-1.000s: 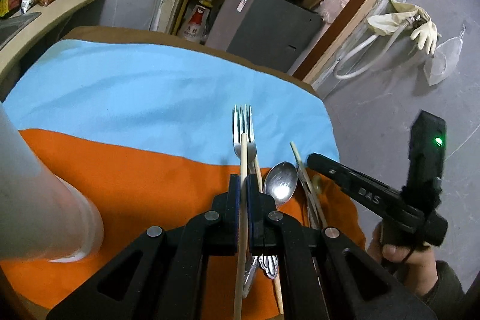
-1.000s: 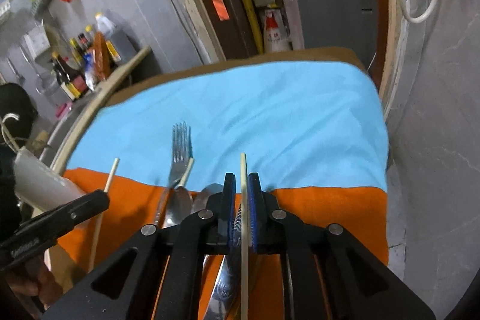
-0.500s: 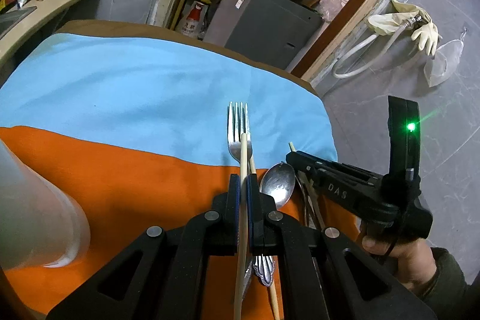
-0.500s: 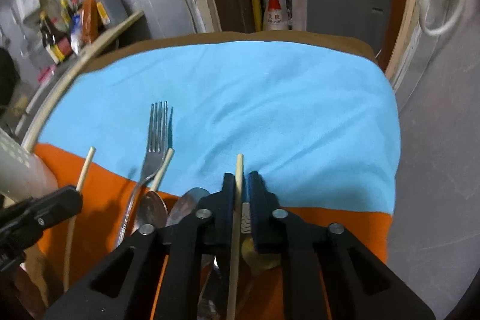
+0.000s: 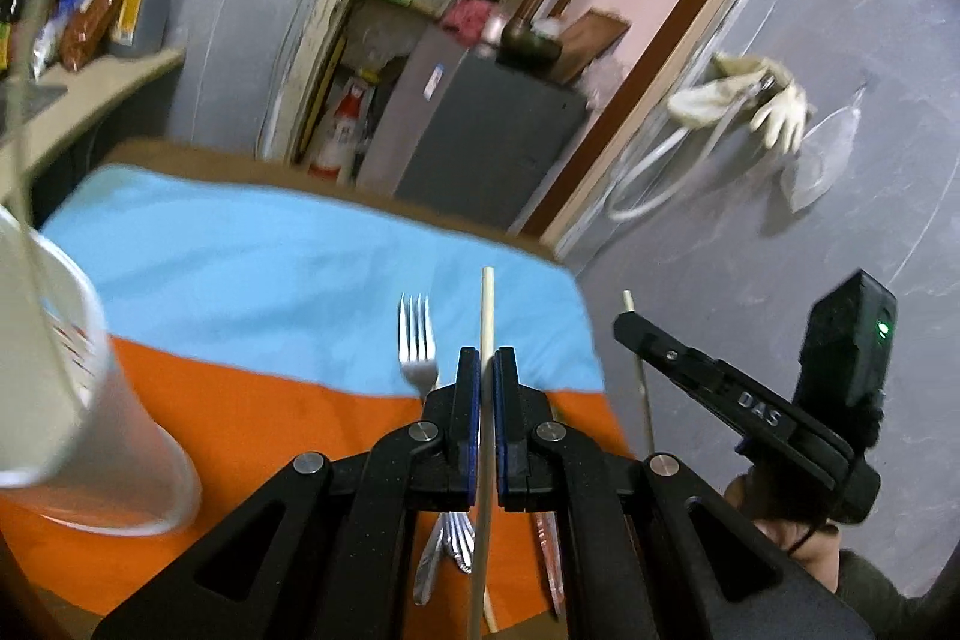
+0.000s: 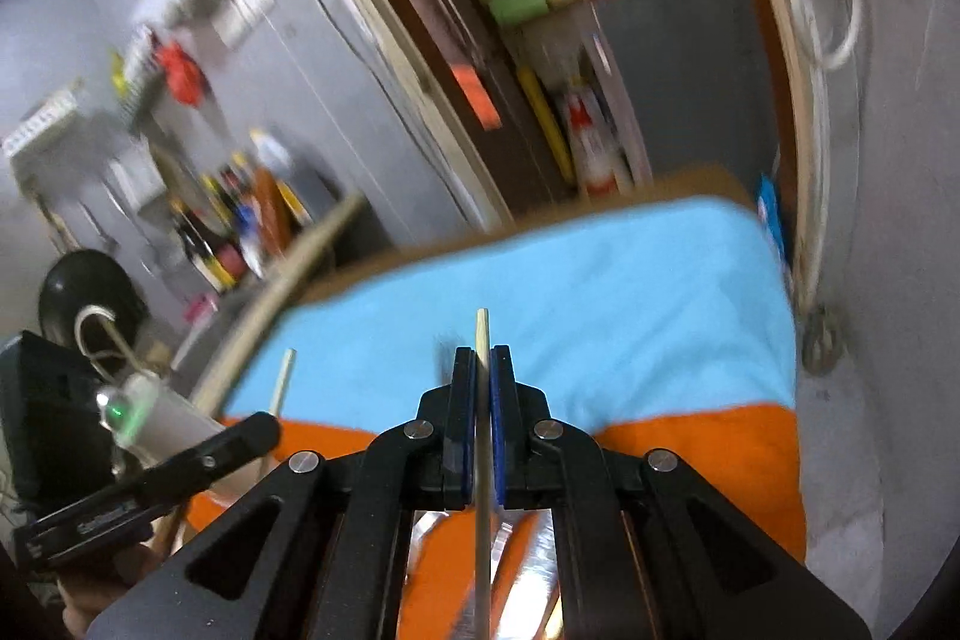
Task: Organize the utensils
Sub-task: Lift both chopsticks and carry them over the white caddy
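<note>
My left gripper [image 5: 486, 358] is shut on a wooden chopstick [image 5: 486, 316] and holds it above the orange and blue cloth. My right gripper [image 6: 482, 355] is shut on a second chopstick [image 6: 480, 334]; it also shows in the left wrist view [image 5: 624, 325] at the right with its chopstick [image 5: 635, 340]. A fork [image 5: 416, 340] lies on the cloth below my left gripper, with more cutlery handles [image 5: 447, 550] under the jaws. A white cup holder [image 5: 66, 376] stands at the left.
The table's right edge [image 5: 591, 340] drops to a grey floor. A grey cabinet [image 5: 480, 130] stands behind the table. A counter with bottles [image 5: 90, 16] is at the far left. The left gripper's body [image 6: 120, 490] shows low left in the right wrist view.
Both grippers have risen and tilted up with their chopsticks. The cutlery on the cloth now sits lower in both views. The white cup holder looms closer at the left.
</note>
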`<state>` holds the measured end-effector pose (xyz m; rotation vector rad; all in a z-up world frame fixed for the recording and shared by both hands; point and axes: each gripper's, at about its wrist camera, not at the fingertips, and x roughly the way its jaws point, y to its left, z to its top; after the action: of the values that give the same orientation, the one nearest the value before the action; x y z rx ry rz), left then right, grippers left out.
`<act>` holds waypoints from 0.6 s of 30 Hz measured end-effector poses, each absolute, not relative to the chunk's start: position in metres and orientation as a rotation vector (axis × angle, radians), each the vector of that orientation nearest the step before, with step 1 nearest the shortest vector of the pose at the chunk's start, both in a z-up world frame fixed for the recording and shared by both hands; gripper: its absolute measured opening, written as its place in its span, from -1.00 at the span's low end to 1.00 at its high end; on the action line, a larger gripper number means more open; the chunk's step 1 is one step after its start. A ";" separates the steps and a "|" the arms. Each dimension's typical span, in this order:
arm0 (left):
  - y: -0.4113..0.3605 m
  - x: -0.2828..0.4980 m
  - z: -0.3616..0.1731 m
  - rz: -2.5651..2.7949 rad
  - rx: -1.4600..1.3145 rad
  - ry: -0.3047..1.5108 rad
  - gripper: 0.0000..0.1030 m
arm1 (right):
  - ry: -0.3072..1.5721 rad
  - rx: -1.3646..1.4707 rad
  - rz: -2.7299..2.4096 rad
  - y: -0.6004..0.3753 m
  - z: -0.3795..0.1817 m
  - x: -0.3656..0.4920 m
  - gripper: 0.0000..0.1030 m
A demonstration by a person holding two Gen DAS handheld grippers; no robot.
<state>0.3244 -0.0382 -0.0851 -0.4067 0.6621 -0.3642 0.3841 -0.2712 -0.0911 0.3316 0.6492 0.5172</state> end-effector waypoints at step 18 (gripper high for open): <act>0.084 0.274 0.013 -0.270 -0.460 0.349 -0.96 | 0.235 0.444 0.748 -0.156 0.019 0.339 -0.95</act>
<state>0.2739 0.0845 0.0126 -0.4597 0.3489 -0.2701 0.3393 -0.1557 0.0195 0.4445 0.2350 0.7476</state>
